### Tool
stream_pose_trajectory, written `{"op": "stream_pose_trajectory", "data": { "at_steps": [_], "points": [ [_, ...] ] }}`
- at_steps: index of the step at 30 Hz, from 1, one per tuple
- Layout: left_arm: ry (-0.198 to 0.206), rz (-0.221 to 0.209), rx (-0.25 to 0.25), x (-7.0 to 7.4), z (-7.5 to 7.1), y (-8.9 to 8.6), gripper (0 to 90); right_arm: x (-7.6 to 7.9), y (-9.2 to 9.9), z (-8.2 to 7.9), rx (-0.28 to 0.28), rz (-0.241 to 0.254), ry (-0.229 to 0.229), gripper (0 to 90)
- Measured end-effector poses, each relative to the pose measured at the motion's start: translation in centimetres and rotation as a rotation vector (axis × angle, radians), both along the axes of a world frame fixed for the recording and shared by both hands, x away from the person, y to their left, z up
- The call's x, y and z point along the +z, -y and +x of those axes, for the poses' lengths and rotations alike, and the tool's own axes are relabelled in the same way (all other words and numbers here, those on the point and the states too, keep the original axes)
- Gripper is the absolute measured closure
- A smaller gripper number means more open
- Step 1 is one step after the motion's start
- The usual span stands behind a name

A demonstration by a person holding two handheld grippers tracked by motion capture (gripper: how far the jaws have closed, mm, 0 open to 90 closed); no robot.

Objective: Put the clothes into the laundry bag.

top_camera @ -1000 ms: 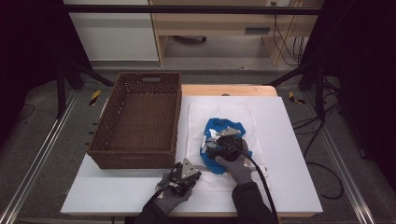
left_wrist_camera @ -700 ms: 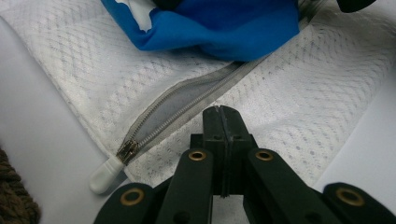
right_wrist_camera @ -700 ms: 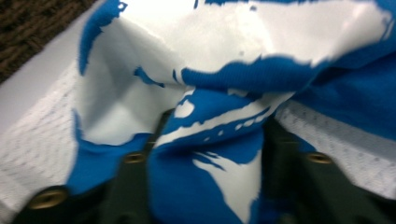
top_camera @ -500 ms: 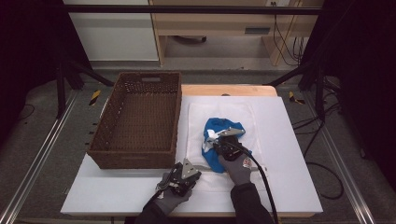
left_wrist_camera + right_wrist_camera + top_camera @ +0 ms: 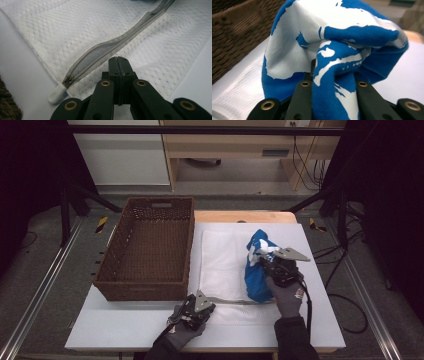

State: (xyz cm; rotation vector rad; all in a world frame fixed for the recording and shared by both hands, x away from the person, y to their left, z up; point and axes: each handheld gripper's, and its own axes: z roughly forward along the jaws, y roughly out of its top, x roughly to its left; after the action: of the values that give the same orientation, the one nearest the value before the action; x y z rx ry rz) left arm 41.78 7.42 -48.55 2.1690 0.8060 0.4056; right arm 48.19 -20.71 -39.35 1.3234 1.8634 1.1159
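A blue garment with white print (image 5: 257,281) hangs bunched from my right gripper (image 5: 261,260), lifted over the right part of a white mesh bag (image 5: 222,260). In the right gripper view the cloth (image 5: 362,32) fills the space between the jaws of that gripper (image 5: 332,68), which have just been closing and now pinch it. My left gripper (image 5: 207,307) is at the bag's near edge. Its jaws (image 5: 118,60) are pressed together, tips on the mesh (image 5: 62,32) beside the partly opened zipper (image 5: 105,52) and its white pull (image 5: 56,92).
A brown wicker basket (image 5: 150,287) stands empty at the left of the white table (image 5: 320,270), against the bag's left edge. A wooden board (image 5: 240,216) lies past the table's far edge. Metal rails run along both sides on the floor.
My right gripper has risen and shifted right and nearer, drawing the blue garment up off the bag. The left gripper has stayed where it was.
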Motion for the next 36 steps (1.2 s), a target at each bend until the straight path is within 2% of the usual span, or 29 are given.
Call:
{"op": "stream_pose_trajectory", "data": {
  "at_steps": [2,4,5,9,13,14,15,18,21,26,28,29,31,32,34,36],
  "points": [
    [0.0,0.001,0.0,0.0,0.0,0.0,89.8,0.4,0.7,-0.2,-0.015,0.0,0.008,78.6],
    [0.001,0.002,-0.001,0.0,0.0,0.0,89.8,1.2,2.6,-0.6,-0.052,-0.007,0.024,78.5],
    [0.001,0.002,-0.001,0.0,0.0,0.0,89.8,1.2,2.6,-0.6,-0.052,-0.007,0.024,78.5],
    [0.0,0.001,0.0,0.0,0.0,0.0,89.8,1.3,4.8,-0.9,-0.091,-0.021,0.016,78.3],
    [0.001,0.002,0.0,0.0,0.0,0.0,89.8,-0.6,6.2,-0.5,-0.117,-0.036,-0.033,78.0],
    [0.001,0.002,0.0,0.0,0.0,0.0,89.8,-2.0,6.7,-0.3,-0.125,-0.045,-0.067,77.5],
    [0.001,0.002,0.0,0.0,0.0,0.0,89.8,-2.0,6.7,-0.3,-0.125,-0.045,-0.067,77.5],
    [0.0,0.002,0.0,0.0,0.0,0.0,89.8,-4.2,7.2,0.1,-0.136,-0.057,-0.12,76.7],
    [0.002,0.005,0.0,0.0,0.0,0.0,89.7,-5.6,7.5,0.3,-0.142,-0.047,-0.156,75.4],
    [0.003,0.005,0.003,0.0,0.0,0.1,89.6,-7.7,7.2,0.5,-0.139,-0.046,-0.2,68.1],
    [0.003,0.005,0.002,0.0,0.0,0.1,89.6,-7.9,7.2,0.5,-0.143,-0.042,-0.194,66.4],
    [0.003,0.005,0.002,0.0,0.0,0.1,89.4,-8.1,7.3,0.5,-0.147,-0.037,-0.186,61.3],
    [0.002,0.002,0.003,0.0,0.0,0.1,89.0,-8.0,7.4,0.4,-0.149,-0.037,-0.185,58.8],
    [-0.002,0.005,0.004,0.1,0.0,0.1,88.7,-7.8,7.4,0.2,-0.149,-0.033,-0.18,53.3],
    [-0.003,0.0,0.002,0.1,0.1,0.1,88.2,-7.5,7.5,0.0,-0.145,-0.03,-0.163,51.0],
    [-0.004,0.003,0.003,0.1,0.1,0.1,87.0,-6.8,7.7,-0.5,-0.135,-0.005,-0.126,47.6]
  ]
}}
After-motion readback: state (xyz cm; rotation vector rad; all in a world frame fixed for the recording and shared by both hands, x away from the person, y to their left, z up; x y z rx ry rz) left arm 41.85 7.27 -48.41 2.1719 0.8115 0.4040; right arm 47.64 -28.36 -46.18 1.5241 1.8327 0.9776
